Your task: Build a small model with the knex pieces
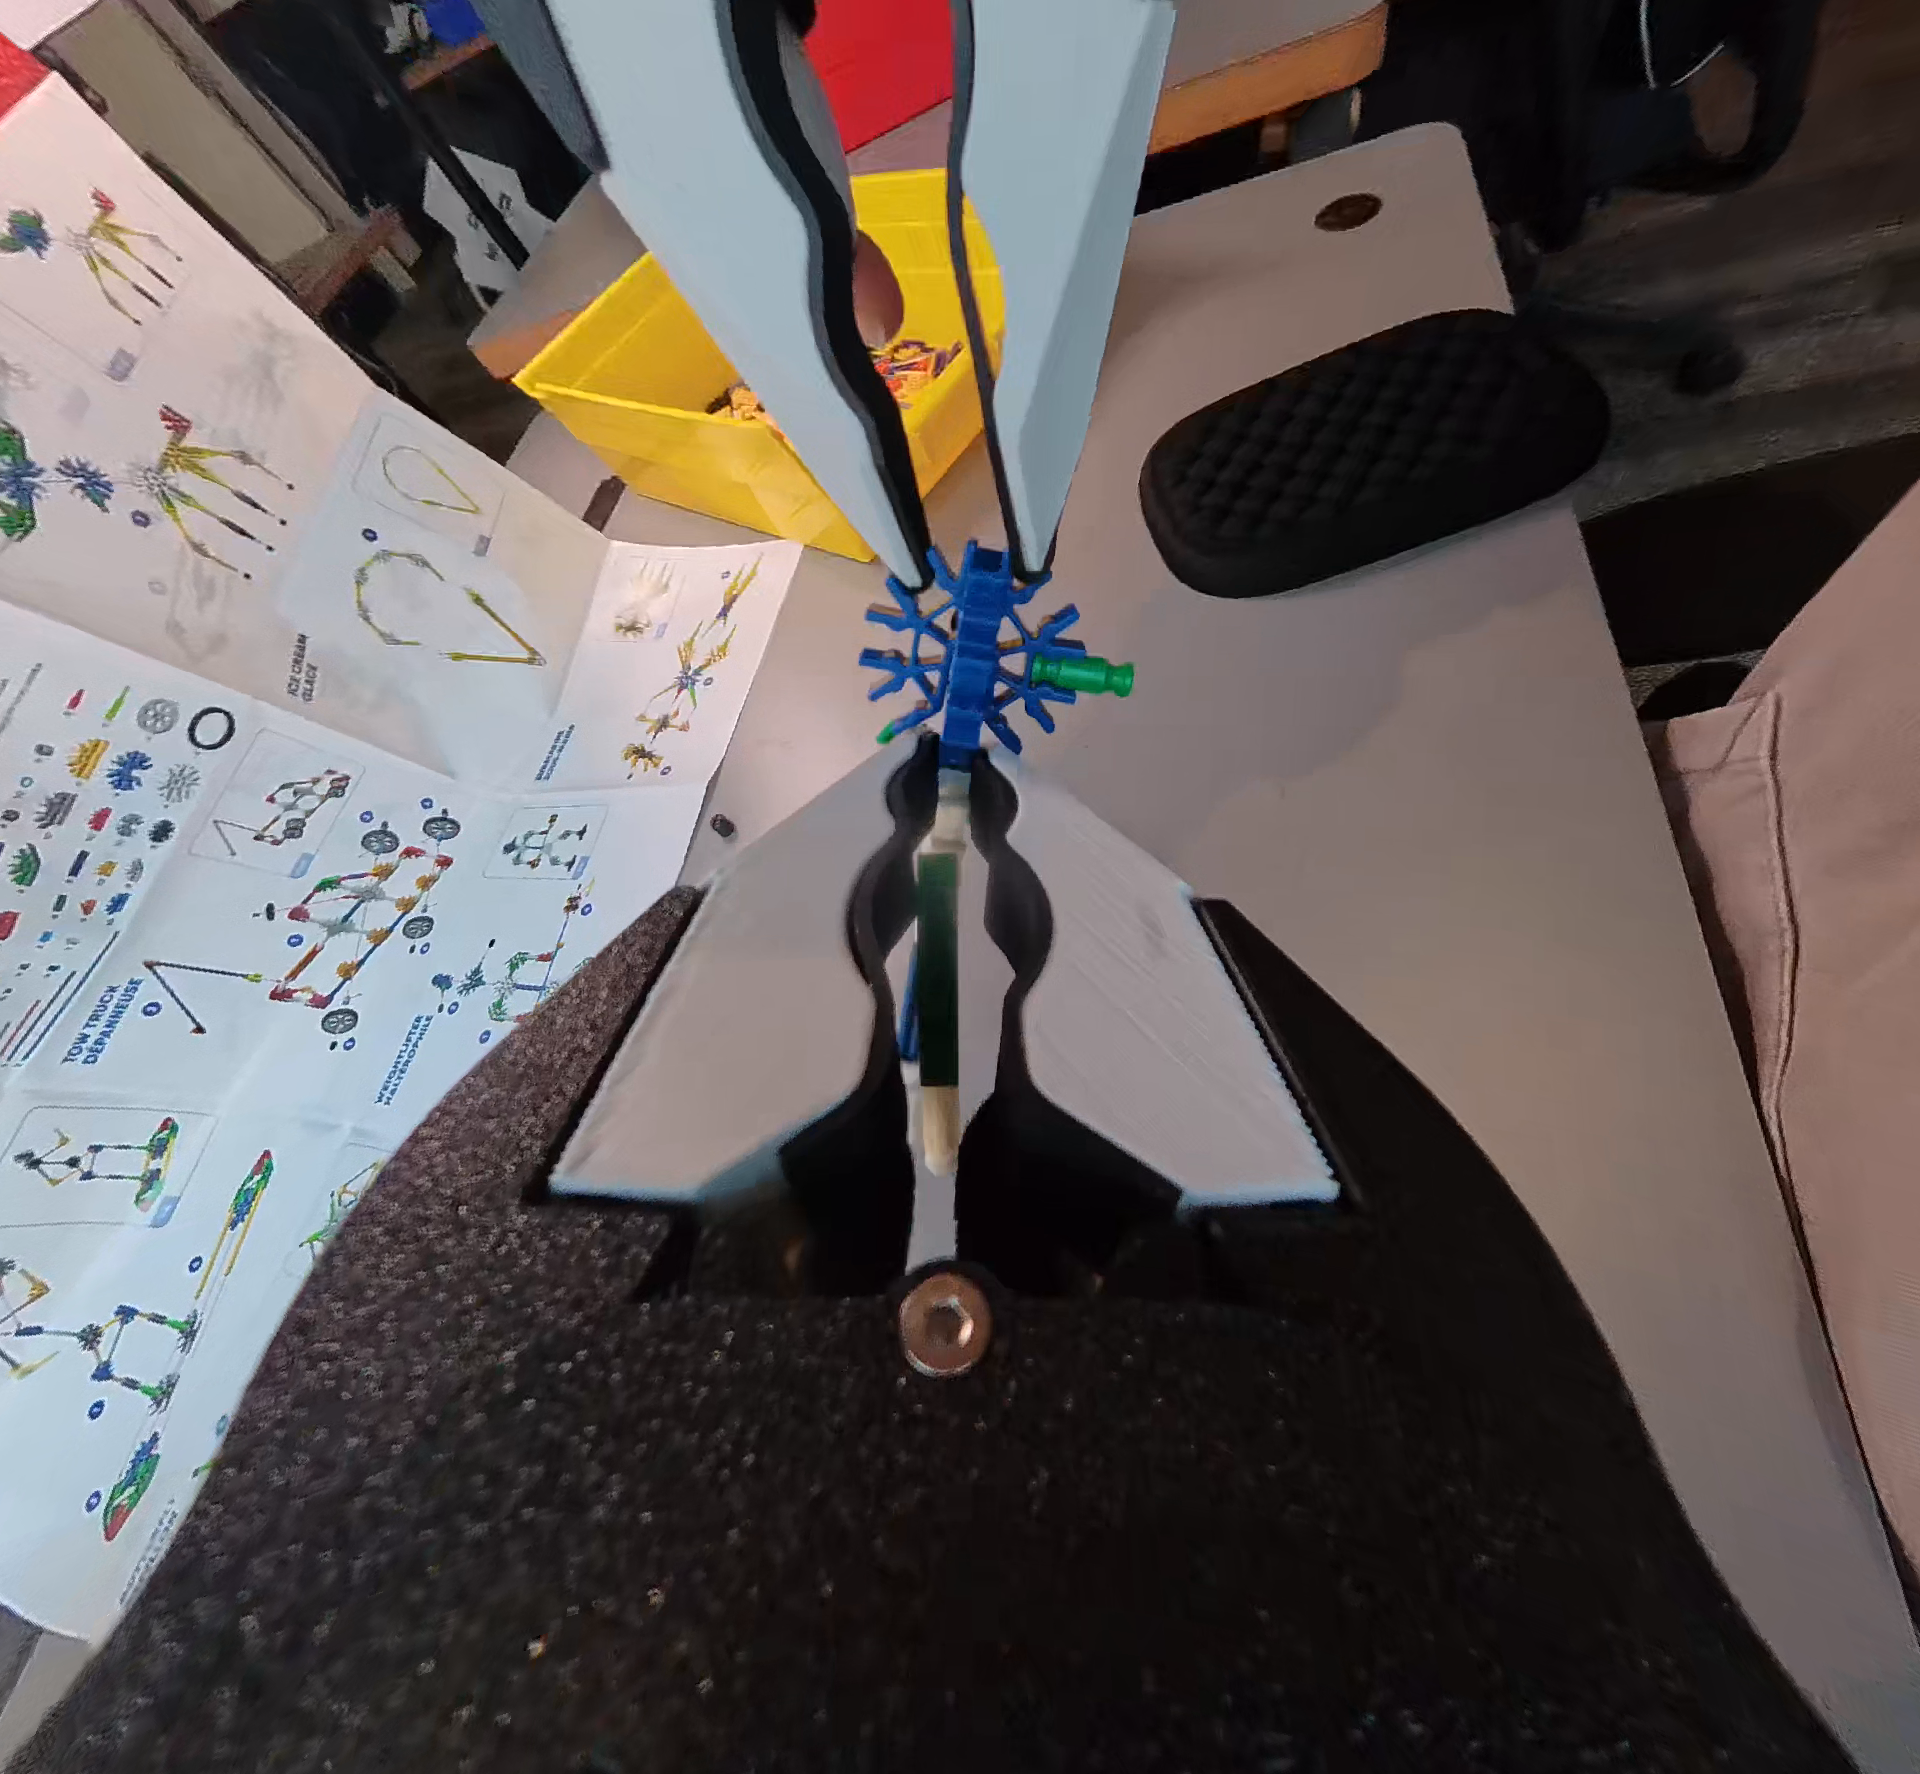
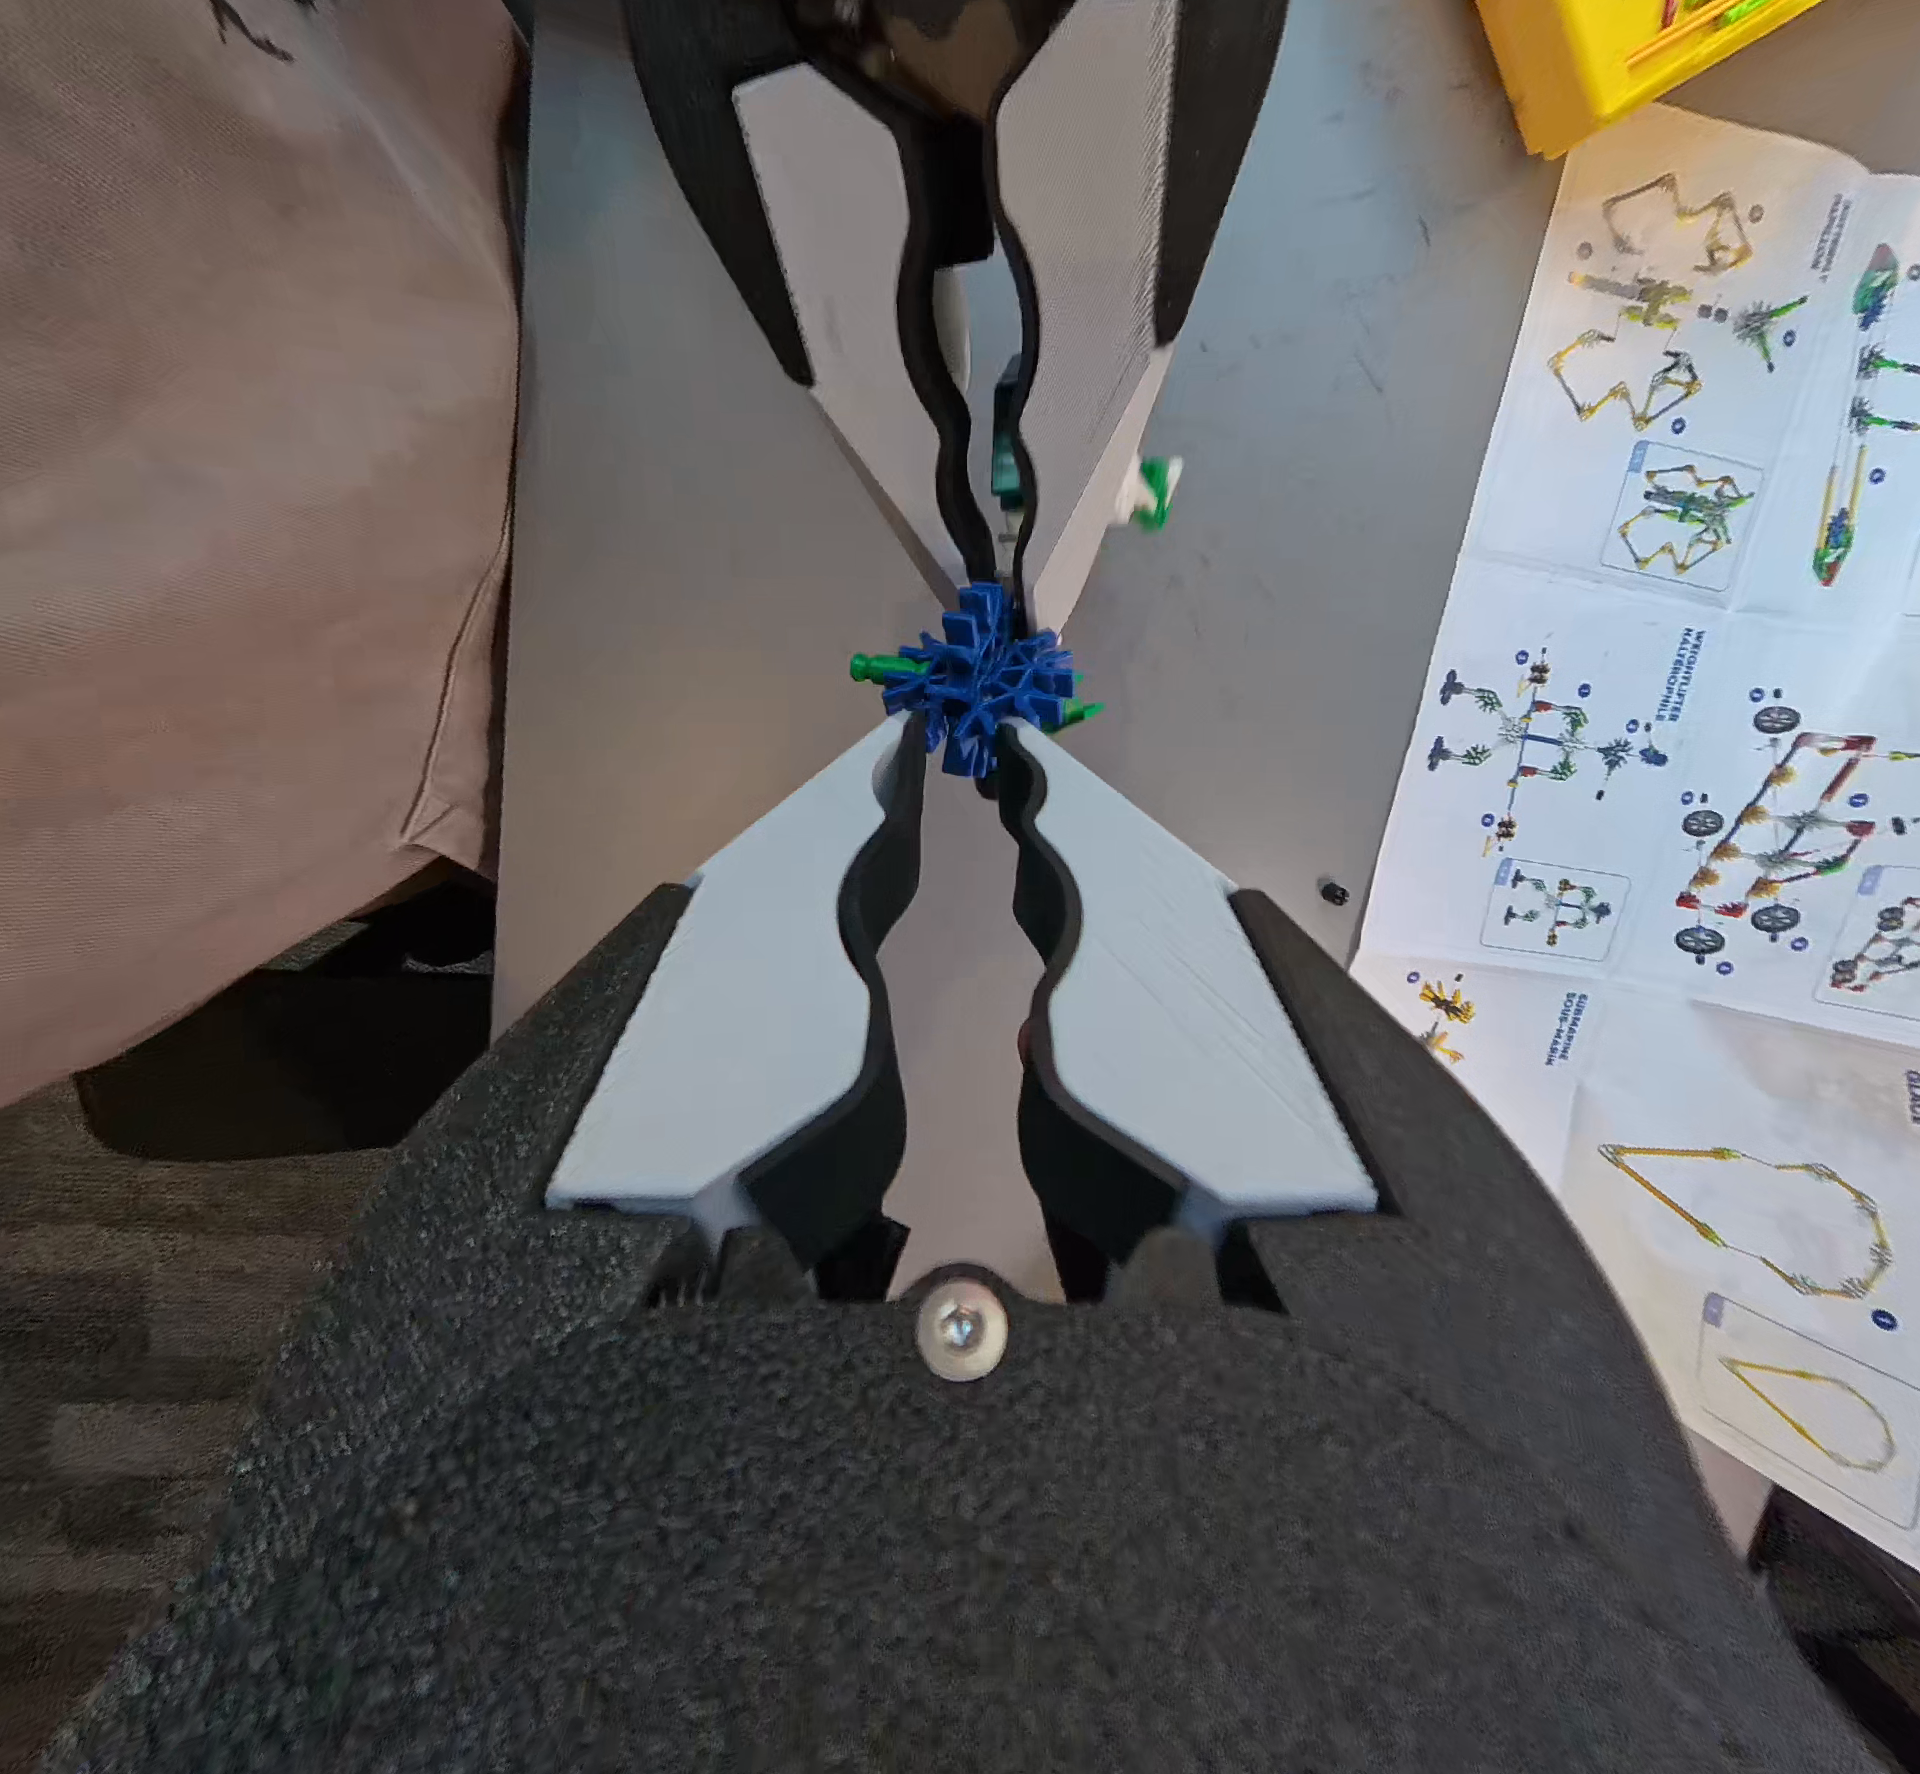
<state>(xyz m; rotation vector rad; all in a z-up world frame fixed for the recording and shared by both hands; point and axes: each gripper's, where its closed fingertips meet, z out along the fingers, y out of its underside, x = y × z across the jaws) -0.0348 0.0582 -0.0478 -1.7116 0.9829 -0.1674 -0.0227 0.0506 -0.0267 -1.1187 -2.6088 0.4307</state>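
Observation:
A blue snowflake-shaped connector assembly (image 1: pixel 971 654) hangs in the air between both grippers, above the grey table (image 1: pixel 1351 893). A short green rod (image 1: pixel 1081 675) sticks out of its side. My left gripper (image 1: pixel 951 763) is shut on a dark green rod with white ends (image 1: pixel 938 945) that runs into the connector. My right gripper (image 1: pixel 977 571) comes in from the opposite side, tip to tip. In the right wrist view my right gripper (image 2: pixel 961 748) is shut on the blue connector (image 2: pixel 977 675), with the left gripper (image 2: pixel 997 571) facing it and the green rod (image 2: pixel 873 666) showing.
A yellow bin (image 1: pixel 675 405) of loose building pieces stands at the table's far side, also in the right wrist view (image 2: pixel 1558 10). A folded instruction sheet (image 1: pixel 312 789) (image 2: pixel 1662 685) lies beside the grippers. A black padded rest (image 1: pixel 1371 446) and beige fabric (image 2: pixel 208 374) border the table.

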